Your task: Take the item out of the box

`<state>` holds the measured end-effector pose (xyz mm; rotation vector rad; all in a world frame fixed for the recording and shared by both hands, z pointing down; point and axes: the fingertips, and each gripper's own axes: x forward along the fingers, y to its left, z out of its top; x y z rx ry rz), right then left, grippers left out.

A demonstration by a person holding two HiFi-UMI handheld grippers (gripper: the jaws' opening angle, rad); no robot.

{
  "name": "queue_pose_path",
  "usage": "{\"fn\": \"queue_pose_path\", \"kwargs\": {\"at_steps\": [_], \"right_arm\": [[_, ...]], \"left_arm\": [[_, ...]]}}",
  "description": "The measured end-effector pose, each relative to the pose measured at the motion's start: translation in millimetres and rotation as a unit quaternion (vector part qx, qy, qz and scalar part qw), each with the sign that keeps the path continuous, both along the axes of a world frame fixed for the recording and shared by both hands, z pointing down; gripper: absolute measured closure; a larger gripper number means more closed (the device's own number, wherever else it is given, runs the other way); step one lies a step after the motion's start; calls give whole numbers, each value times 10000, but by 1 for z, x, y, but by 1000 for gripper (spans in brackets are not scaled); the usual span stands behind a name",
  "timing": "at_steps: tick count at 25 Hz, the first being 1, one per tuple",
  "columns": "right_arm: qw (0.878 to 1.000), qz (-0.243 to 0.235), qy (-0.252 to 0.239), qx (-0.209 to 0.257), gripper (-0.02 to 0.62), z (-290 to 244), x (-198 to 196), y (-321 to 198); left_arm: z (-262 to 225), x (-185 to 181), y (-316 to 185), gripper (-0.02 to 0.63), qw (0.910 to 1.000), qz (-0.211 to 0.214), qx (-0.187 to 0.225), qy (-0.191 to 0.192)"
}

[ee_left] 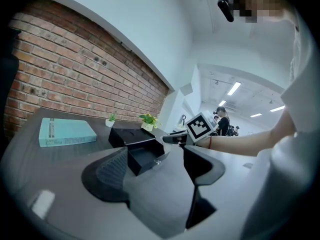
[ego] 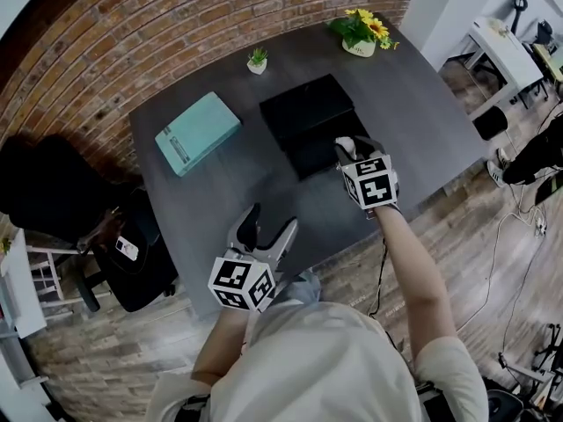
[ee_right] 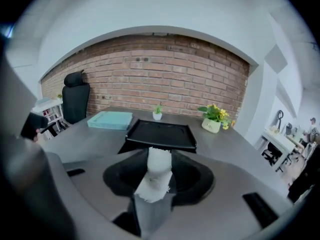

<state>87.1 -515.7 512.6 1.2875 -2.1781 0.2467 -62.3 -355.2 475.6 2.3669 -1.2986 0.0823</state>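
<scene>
The black box (ego: 308,117) lies open in the middle of the dark table, its hinged lid (ee_right: 160,135) tipped back. My right gripper (ego: 352,150) hovers over the box's near half. Its jaws are shut on a white item (ee_right: 159,163), a soft pale piece standing upright between the pads. In the left gripper view the box (ee_left: 142,154) sits ahead, with the right gripper (ee_left: 175,138) just beyond it. My left gripper (ego: 271,222) is by the table's near edge, open with nothing between its fingers (ee_left: 112,171).
A teal book (ego: 198,132) lies left of the box. A small potted plant (ego: 257,60) and a pot of yellow flowers (ego: 362,33) stand along the far edge. A black office chair (ego: 132,253) is off the table's left side. A brick wall runs behind.
</scene>
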Motion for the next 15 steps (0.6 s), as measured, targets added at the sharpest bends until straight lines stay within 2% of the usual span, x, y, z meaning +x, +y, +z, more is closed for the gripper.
{"fn": "queue_pose_path", "kwargs": {"at_steps": [9, 15], "right_arm": [[9969, 121, -512, 589, 442, -45, -5, 88], [9930, 131, -860, 802, 442, -64, -7, 153]], "left_arm": [[-17, 5, 66, 268, 9997, 11, 249, -82], [-21, 6, 111, 268, 9993, -38, 357, -93]]}}
